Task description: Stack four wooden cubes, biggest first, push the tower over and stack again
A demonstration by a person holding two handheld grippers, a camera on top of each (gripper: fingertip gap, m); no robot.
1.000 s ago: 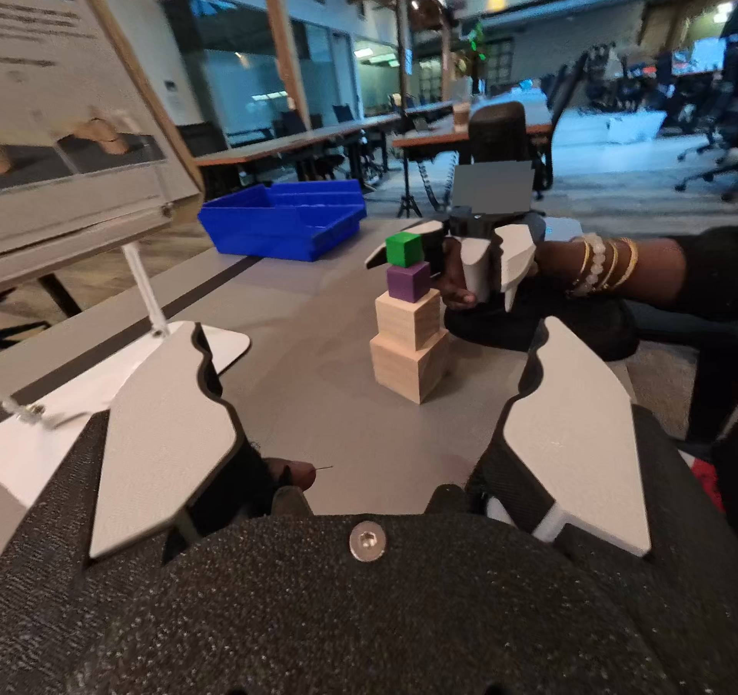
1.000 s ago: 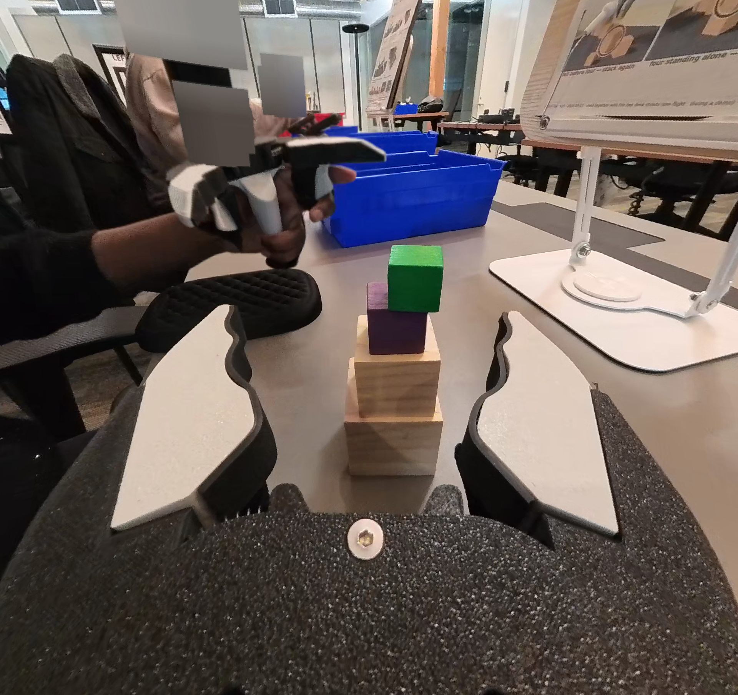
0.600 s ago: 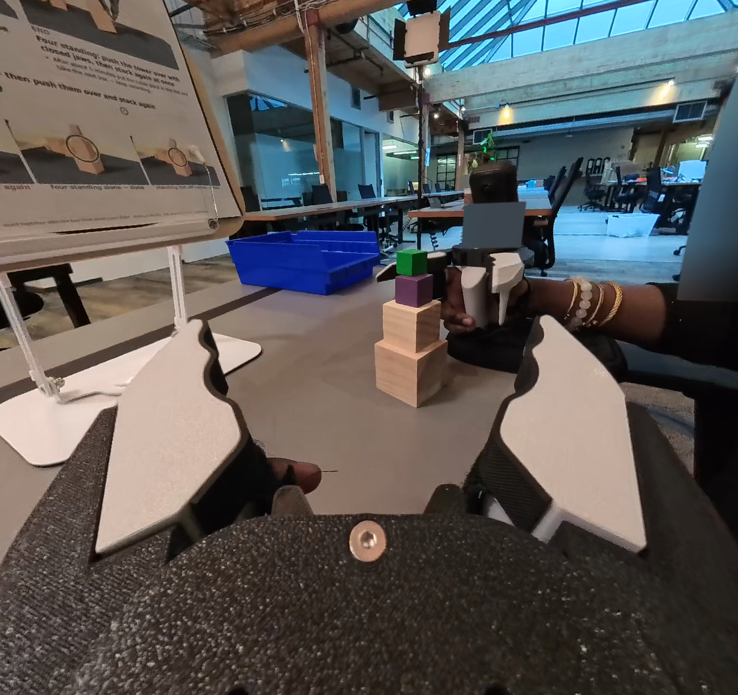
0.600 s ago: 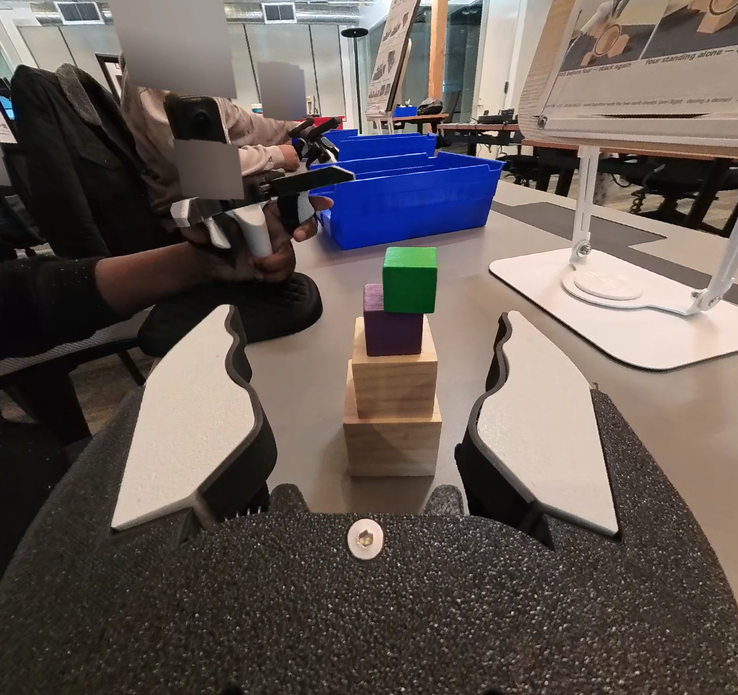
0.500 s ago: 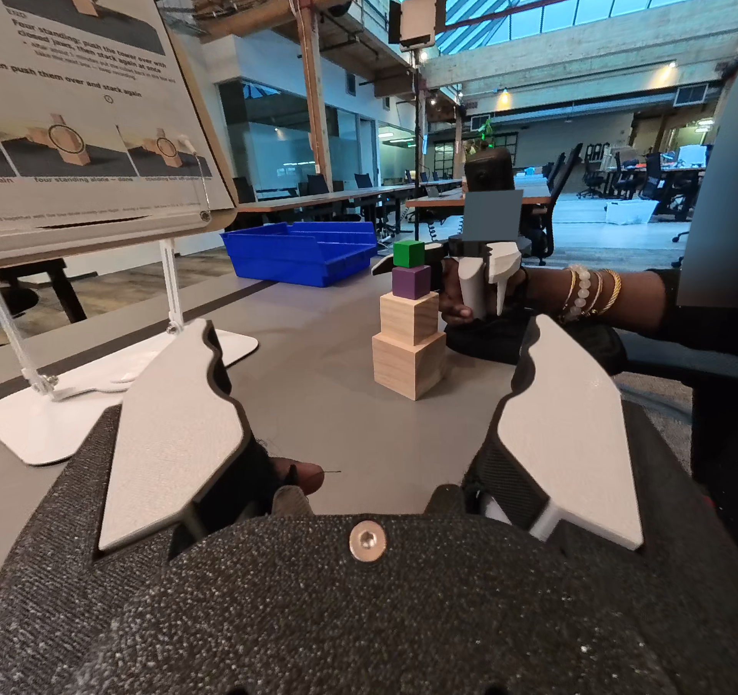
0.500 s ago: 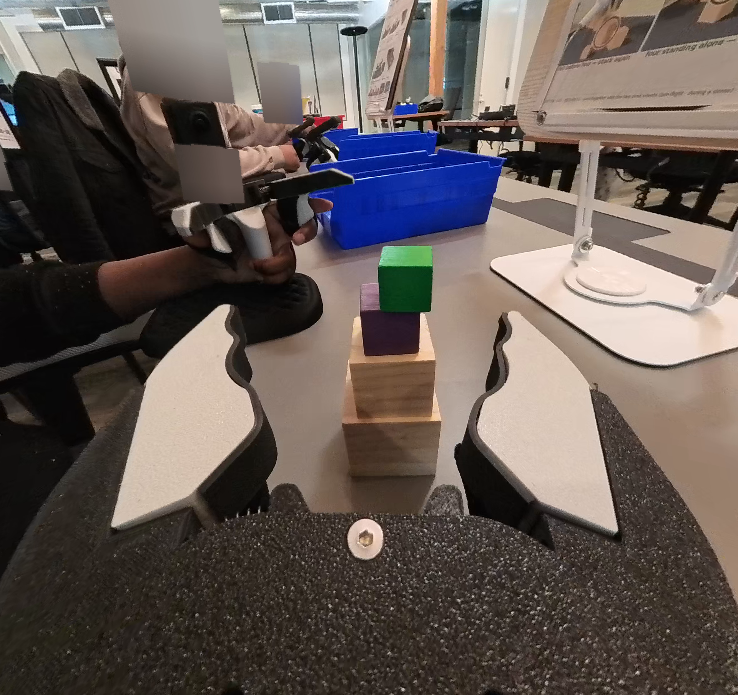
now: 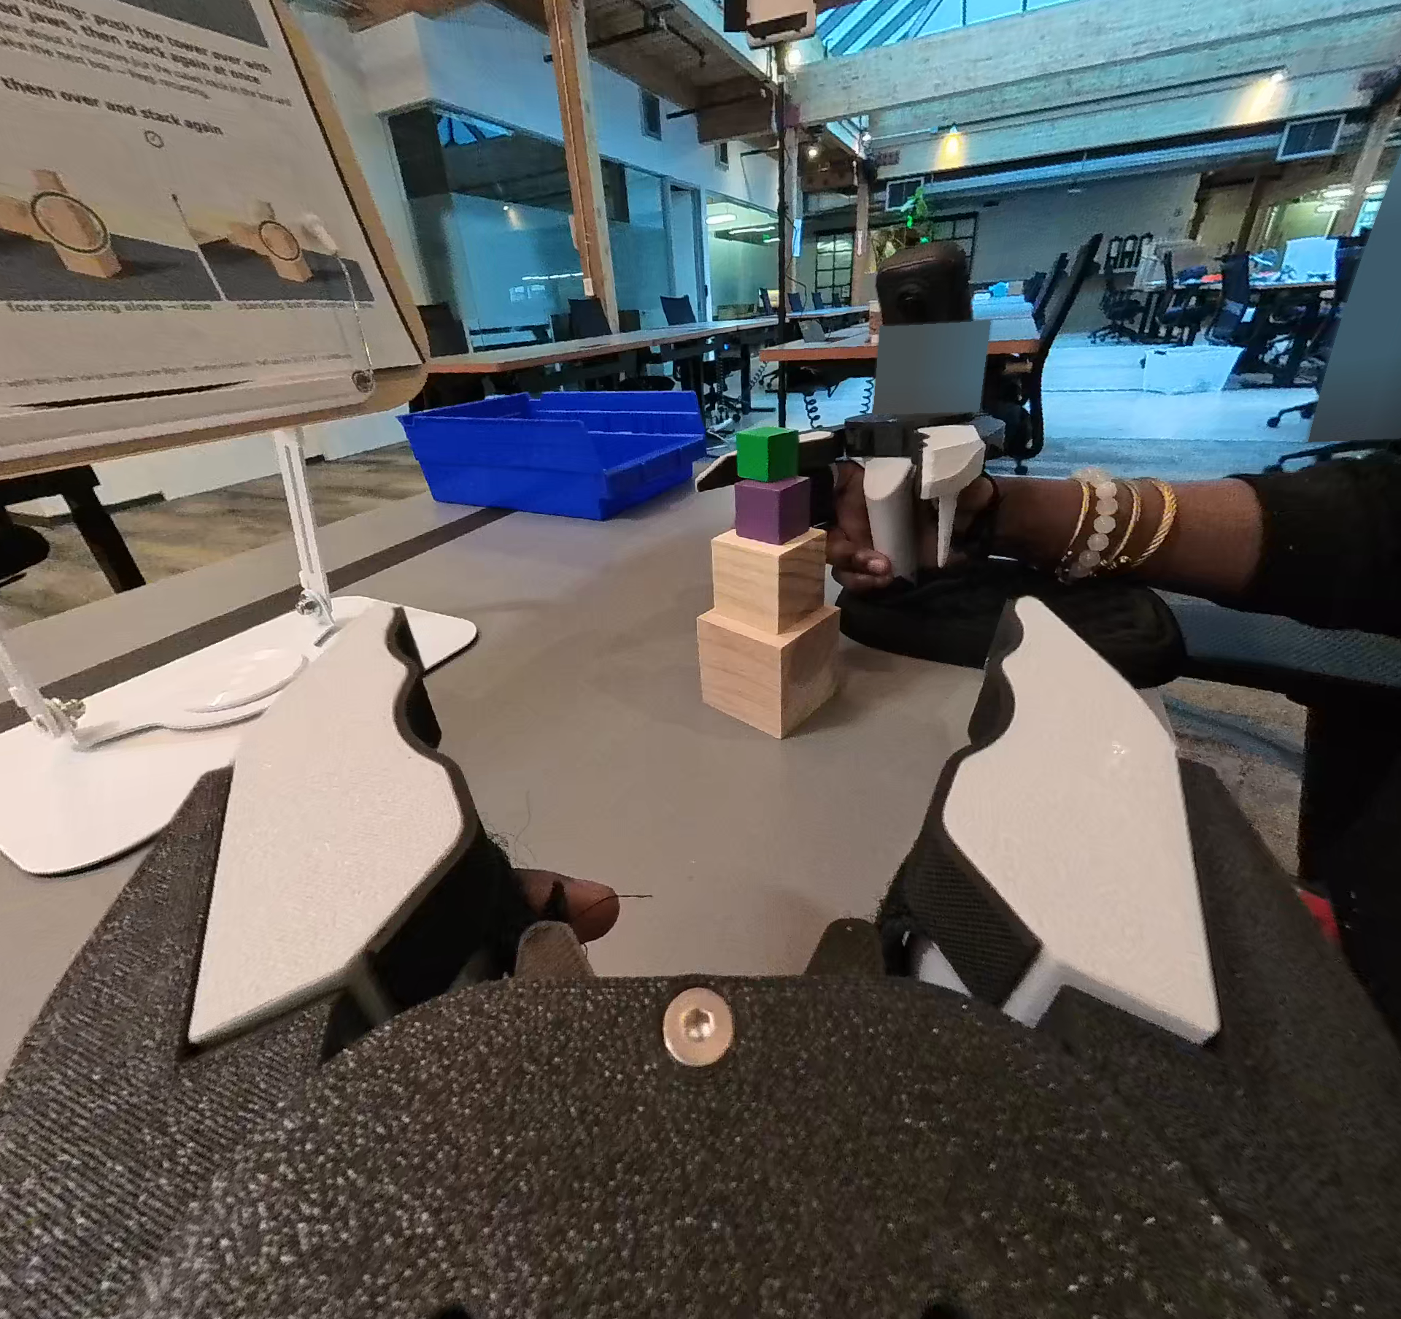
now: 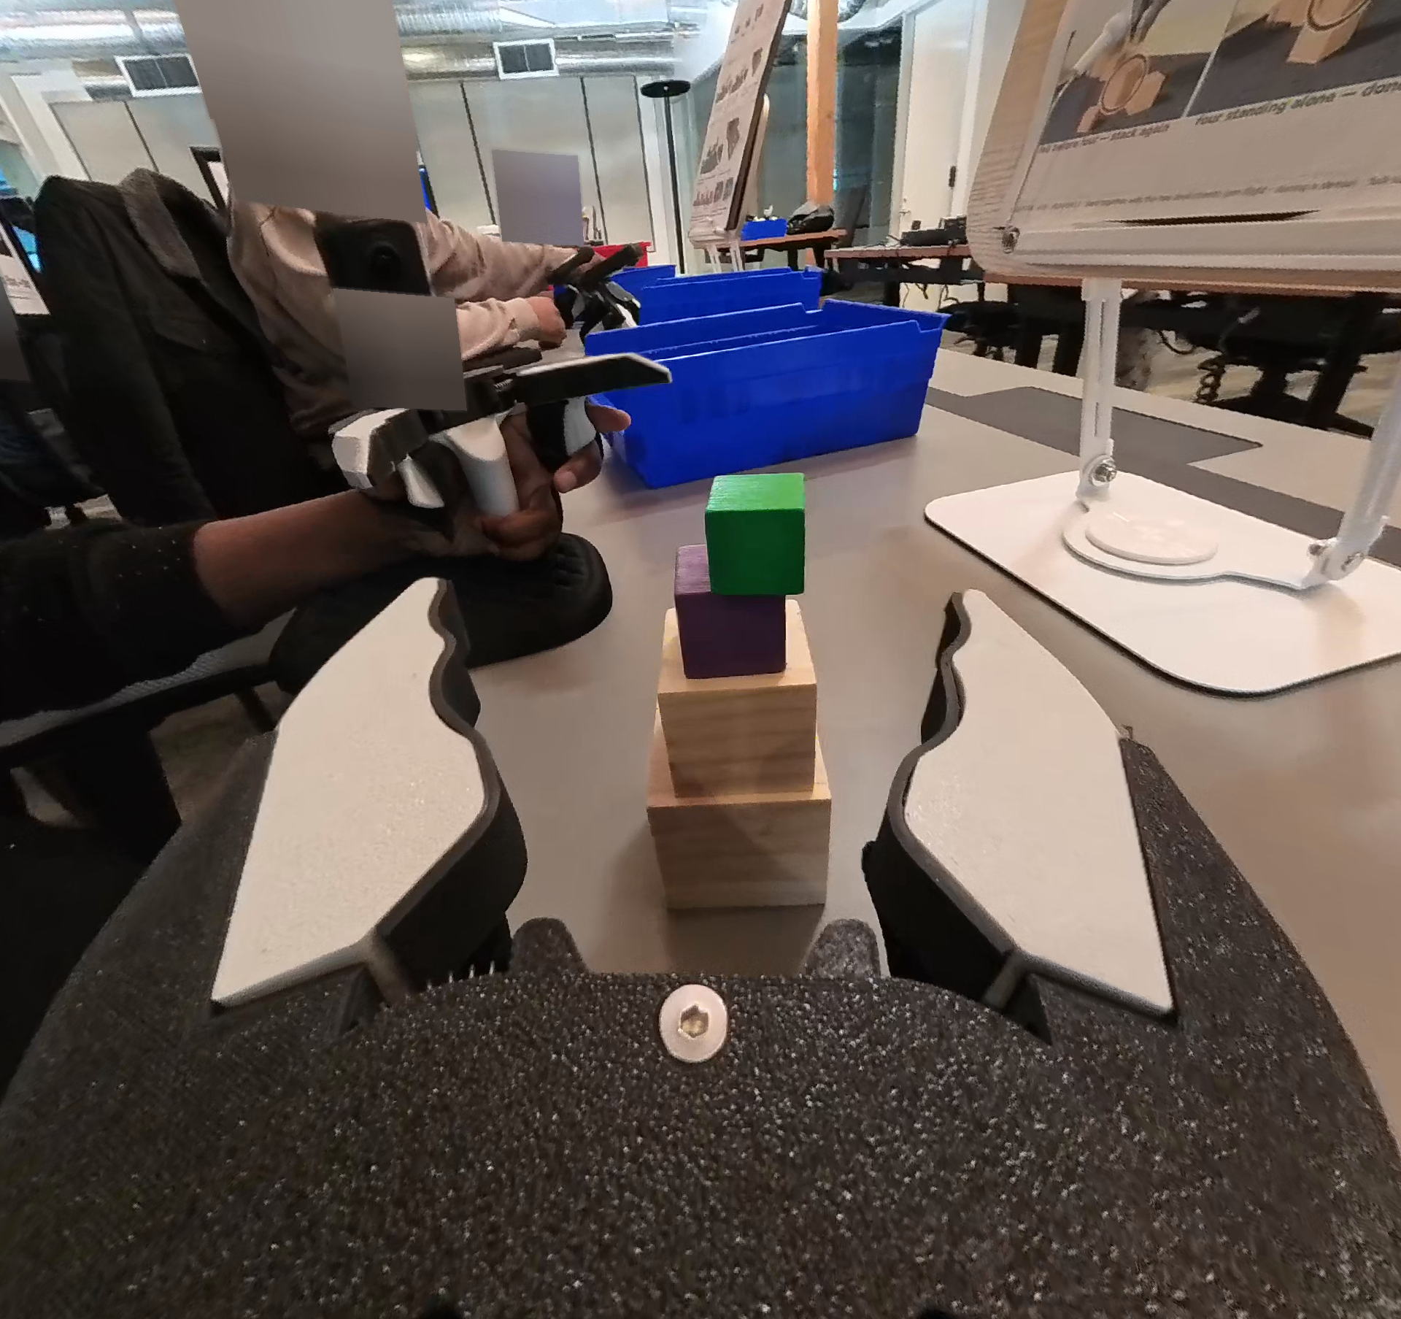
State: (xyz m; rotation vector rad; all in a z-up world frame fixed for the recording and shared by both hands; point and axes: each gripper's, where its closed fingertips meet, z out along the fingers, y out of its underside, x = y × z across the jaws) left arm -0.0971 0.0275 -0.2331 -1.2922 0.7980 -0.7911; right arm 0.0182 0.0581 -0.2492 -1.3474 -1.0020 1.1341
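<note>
A tower of cubes stands on the grey table (image 7: 591, 752). It has a large wooden cube (image 7: 766, 668) at the bottom, then a smaller wooden cube (image 7: 769, 577), a purple cube (image 7: 772, 509) and a green cube (image 7: 767, 454) on top. My left gripper (image 7: 705, 611) is open and empty, well short of the tower. My right gripper (image 8: 697, 596) is open and empty. The tower (image 8: 739, 752) shows between its fingers with a gap on each side, and the green cube (image 8: 754, 535) sits shifted right on the purple one (image 8: 728, 634). The right gripper also shows in the left wrist view (image 7: 894, 448), beside the tower's top.
A blue bin (image 7: 561, 448) stands behind the tower. A white sign stand base (image 7: 114, 752) lies to the left, and it also shows in the right wrist view (image 8: 1183, 585). A black armrest pad (image 8: 493, 600) sits at the table edge. Another person works farther back (image 8: 455, 297).
My left gripper has tilted up to level and sunk a little, its jaws narrowing slightly. My right gripper has barely moved. The tower stands unchanged.
</note>
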